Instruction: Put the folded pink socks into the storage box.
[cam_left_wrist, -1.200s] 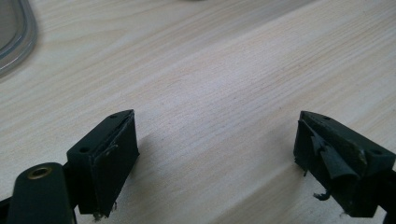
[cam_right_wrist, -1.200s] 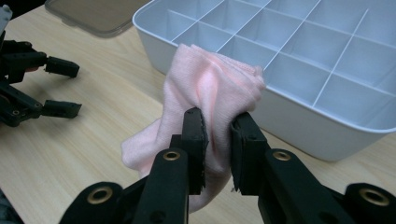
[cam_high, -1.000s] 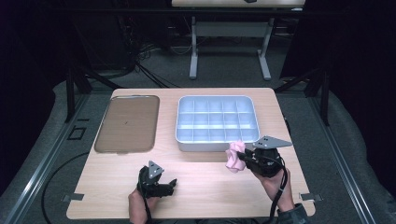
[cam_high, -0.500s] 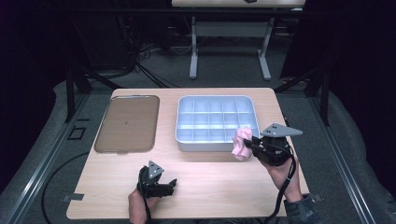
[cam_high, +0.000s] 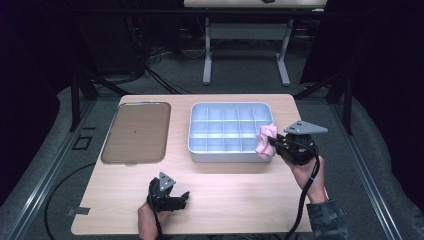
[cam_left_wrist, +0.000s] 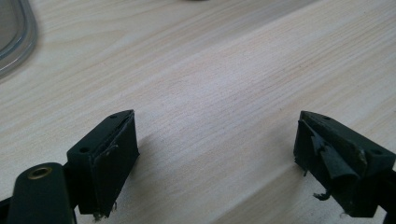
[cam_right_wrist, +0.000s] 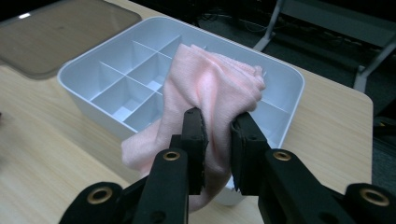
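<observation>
A pink cloth (cam_high: 265, 140) (cam_right_wrist: 205, 98) hangs bunched from my right gripper (cam_high: 272, 142) (cam_right_wrist: 216, 126), whose jaws are shut on it. The cloth is lifted above the right front corner of a white compartment tray (cam_high: 199, 152) (cam_right_wrist: 74, 70), its lower end dangling over the tray's near wall. Low over bare wood near the table's front edge rests my left gripper (cam_high: 183, 196) (cam_left_wrist: 217, 154), open, with nothing between its black pads (cam_left_wrist: 112, 161).
A brown lid-like tray (cam_high: 136, 131) (cam_right_wrist: 60, 28) lies flat at the table's left. Its rim (cam_left_wrist: 21, 37) edges into the left gripper view. Wooden table (cam_high: 230, 185) surface stretches between the two hands. Another table's legs (cam_high: 206, 55) stand on the dark floor beyond.
My right gripper has carried the pink cloth up and to the right, from the table in front of the tray to its right front corner. The left gripper has stayed put.
</observation>
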